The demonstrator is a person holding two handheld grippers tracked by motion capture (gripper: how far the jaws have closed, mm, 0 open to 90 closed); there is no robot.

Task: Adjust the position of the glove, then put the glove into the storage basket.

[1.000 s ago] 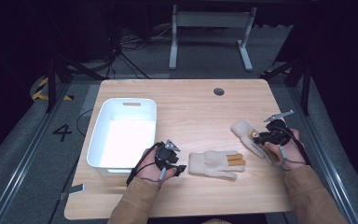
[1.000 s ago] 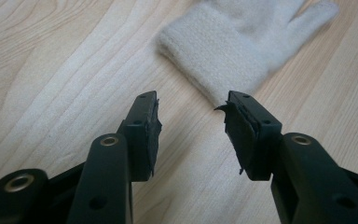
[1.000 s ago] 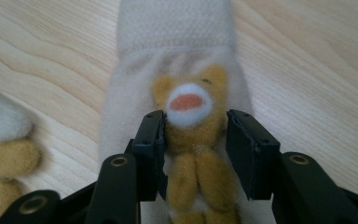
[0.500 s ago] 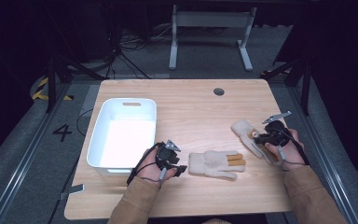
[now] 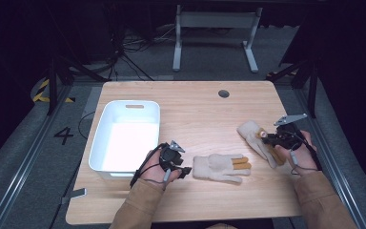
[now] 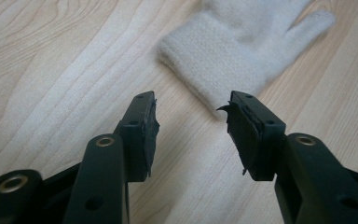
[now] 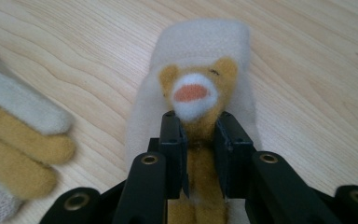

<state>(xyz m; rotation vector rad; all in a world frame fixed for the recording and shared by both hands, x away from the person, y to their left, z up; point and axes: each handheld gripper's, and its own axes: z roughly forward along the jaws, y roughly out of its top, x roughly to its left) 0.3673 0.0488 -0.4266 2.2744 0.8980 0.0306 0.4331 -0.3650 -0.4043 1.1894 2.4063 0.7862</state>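
- Counter [image 5: 195, 109]: pale wood, fills the middle of the high view, dark floor around it.
- White bin [image 5: 126, 136]: left-centre of the high view, nothing in it, near the left hand.
- Near glove [image 5: 219, 167]: cream, tan fingertips, flat at lower centre of the high view, cuff pointing left toward the left tool.
- Far glove [image 5: 252, 136]: right of centre, lying diagonally, with a small tan animal face sewn on; under the right tool.
- Left tool [image 5: 185, 171]: released, jaws wide apart, just short of the near glove's cuff, not touching it (left gripper view: cuff at upper centre, just past the jaw tips).
- Right tool [image 5: 266, 139]: clenched on the far glove, jaws pinching the tan strip just below the animal face (right gripper view, centre).
- Step, my read: pick-up phase, likely gloves into bin. Right grip made, left still on approach.
- Next: push the left tool forward over the cuff, clamp, then lift both clear of the counter.
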